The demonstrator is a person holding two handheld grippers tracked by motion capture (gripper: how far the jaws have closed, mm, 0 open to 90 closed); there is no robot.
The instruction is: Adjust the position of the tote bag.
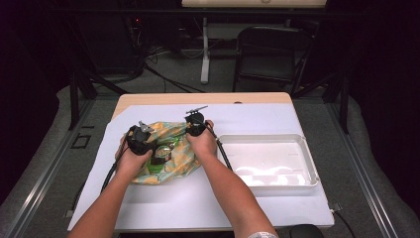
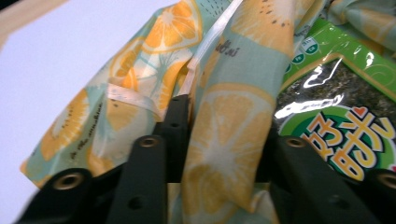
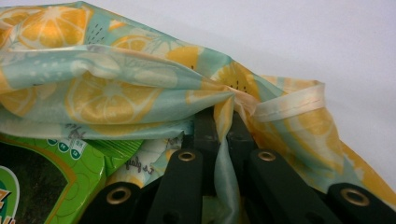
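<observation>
A white-covered surface (image 1: 277,116) carries a lemon-print bag (image 1: 176,166) at left and a white tray (image 1: 309,163) at right, well apart.

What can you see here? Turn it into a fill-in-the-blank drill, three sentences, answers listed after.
1. The snack packet inside the citrus-print bag is mostly ____ in colour.
2. The right gripper is shut on a fold of the ____.
3. In the high view, the white tray lies to the ____ of the bag.

Missing words: green; bag; right
</observation>
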